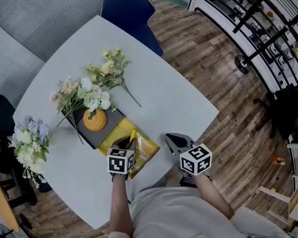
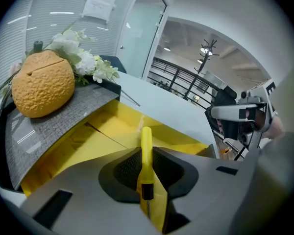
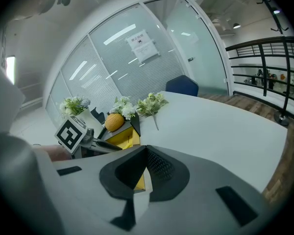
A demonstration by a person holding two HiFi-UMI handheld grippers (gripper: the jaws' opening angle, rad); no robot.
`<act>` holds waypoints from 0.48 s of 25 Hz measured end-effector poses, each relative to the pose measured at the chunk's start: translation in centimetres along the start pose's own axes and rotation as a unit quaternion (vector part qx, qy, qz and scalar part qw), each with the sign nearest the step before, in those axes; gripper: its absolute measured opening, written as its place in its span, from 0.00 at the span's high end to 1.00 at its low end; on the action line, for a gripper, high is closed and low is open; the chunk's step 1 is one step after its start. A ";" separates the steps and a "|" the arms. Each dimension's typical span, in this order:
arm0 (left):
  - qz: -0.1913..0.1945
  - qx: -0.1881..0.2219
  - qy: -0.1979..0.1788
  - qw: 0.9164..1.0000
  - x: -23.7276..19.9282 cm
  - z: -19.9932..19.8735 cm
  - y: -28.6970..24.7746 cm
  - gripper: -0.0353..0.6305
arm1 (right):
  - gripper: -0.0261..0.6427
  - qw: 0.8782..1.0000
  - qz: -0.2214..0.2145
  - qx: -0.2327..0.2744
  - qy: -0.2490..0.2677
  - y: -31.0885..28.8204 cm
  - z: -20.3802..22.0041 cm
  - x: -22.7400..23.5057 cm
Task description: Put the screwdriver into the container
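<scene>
The screwdriver [image 2: 146,146] has a yellow handle and a thin metal shaft. My left gripper [image 2: 146,155] is shut on the handle, which points forward over the open yellow container [image 2: 100,136]. In the head view the left gripper [image 1: 127,143] hovers at the near end of the yellow container [image 1: 144,148], and the screwdriver [image 1: 133,135] sticks out over it. My right gripper [image 1: 174,140] is just right of the container above the table, its jaws together with nothing between them. In its own view the right gripper [image 3: 146,152] faces the container [image 3: 122,137].
An orange-shaped object [image 2: 43,83] rests on the container's grey lid [image 2: 54,124], which is slid to the far side. Flower bunches [image 1: 97,83] lie behind on the white table [image 1: 169,93], another flower bunch [image 1: 27,140] lies at the left edge. A blue chair [image 1: 129,11] stands beyond.
</scene>
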State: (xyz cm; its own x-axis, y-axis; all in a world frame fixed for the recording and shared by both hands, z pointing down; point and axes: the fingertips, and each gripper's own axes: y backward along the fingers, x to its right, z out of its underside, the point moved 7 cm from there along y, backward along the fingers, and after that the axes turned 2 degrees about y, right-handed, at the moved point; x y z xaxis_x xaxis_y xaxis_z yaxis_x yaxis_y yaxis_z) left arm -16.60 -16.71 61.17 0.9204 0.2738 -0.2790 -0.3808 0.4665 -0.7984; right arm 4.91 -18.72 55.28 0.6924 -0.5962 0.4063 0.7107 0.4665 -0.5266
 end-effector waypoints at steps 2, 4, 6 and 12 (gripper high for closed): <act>-0.004 -0.010 -0.011 1.000 0.1 0.1 -0.3 0.85 | 0.94 1.000 0.000 -0.001 0.000 0.0 0.0 0.1; -0.009 -0.020 -0.021 1.000 0.2 0.3 -0.6 0.85 | 0.94 1.000 0.000 -0.003 -0.001 0.1 0.0 0.1; -0.014 -0.024 -0.026 0.999 0.2 0.4 -0.8 0.84 | 0.94 1.000 0.001 -0.003 -0.001 0.2 0.1 0.1; -0.019 -0.025 -0.029 0.999 0.1 0.4 -1.0 0.84 | 0.94 1.000 0.004 0.002 0.000 0.6 0.2 0.0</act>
State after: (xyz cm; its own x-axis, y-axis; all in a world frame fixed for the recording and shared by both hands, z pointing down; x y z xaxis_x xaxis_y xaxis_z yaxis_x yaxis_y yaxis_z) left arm -16.19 -16.84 62.15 0.9272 0.3051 -0.2174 -0.3390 0.4358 -0.8338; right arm 5.37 -18.38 55.12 0.6979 -0.5925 0.4024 0.7059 0.4739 -0.5264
